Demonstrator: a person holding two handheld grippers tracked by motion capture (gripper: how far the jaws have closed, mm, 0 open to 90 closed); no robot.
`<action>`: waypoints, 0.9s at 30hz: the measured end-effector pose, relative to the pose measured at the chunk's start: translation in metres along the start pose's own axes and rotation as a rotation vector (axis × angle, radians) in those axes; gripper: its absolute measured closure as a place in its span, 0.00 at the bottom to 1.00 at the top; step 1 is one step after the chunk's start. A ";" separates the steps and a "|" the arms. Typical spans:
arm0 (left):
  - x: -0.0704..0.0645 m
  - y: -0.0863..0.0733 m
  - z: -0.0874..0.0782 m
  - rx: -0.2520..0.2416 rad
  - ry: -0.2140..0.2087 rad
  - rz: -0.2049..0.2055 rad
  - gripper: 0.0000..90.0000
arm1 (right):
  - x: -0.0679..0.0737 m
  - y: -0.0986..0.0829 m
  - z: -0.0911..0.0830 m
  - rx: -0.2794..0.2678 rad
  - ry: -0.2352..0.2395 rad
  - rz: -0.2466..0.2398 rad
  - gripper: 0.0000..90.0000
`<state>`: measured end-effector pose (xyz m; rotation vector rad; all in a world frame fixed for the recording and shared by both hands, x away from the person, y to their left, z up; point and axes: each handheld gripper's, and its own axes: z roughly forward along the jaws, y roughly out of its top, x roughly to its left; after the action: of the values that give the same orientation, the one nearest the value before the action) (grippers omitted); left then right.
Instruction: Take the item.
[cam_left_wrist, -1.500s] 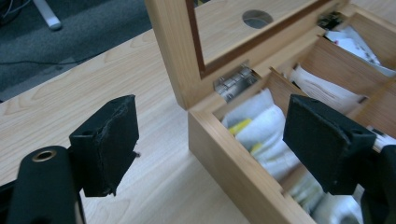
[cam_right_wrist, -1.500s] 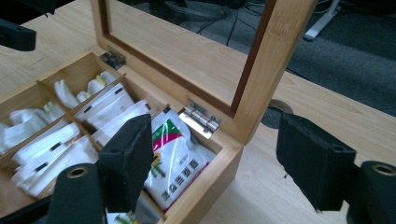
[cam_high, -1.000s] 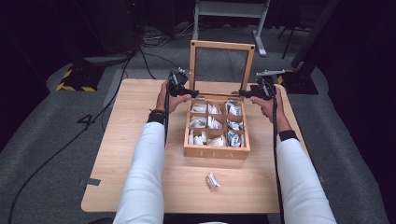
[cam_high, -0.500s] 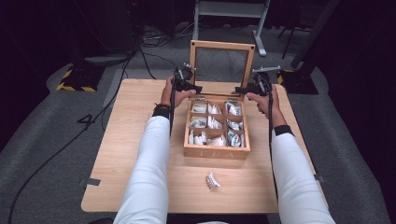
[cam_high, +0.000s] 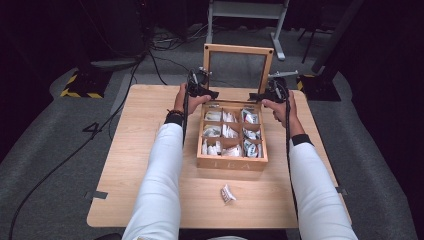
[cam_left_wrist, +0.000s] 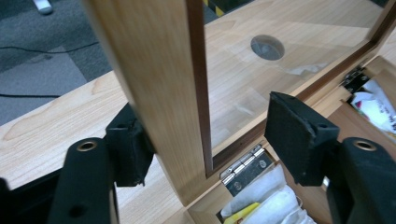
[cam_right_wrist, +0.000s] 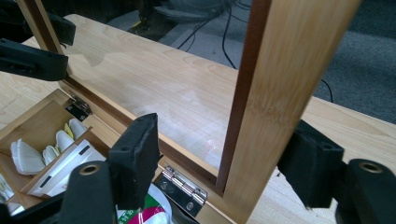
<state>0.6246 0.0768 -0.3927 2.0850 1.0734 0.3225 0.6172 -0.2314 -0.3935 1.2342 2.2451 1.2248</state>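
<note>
Stood upright at the rear of the wooden tea box (cam_high: 231, 162) on the table (cam_high: 140, 165), that stiff, light, glass-paned lid (cam_high: 239, 50); best taken by its wooden side rails, straddled by left gripper (cam_left_wrist: 205, 135) and right gripper (cam_right_wrist: 229, 163), both agape, unclamped.

High view looks down on the whole table (cam_high: 150, 150); both gripper views sit close, sharing the box's upright lid (cam_high: 238, 50).
</note>
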 end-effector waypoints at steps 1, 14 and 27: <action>0.000 0.000 -0.003 -0.021 -0.004 -0.008 0.40 | 0.000 -0.001 -0.001 -0.008 0.002 0.002 0.40; -0.007 0.000 -0.044 -0.133 -0.023 0.057 0.53 | 0.003 -0.004 -0.023 -0.040 0.019 -0.018 0.52; -0.021 0.001 -0.071 -0.164 0.001 0.105 0.59 | 0.011 0.000 -0.048 -0.108 0.035 -0.046 0.57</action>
<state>0.5751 0.0964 -0.3409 1.9978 0.9087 0.4479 0.5816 -0.2482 -0.3636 1.1236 2.1872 1.3415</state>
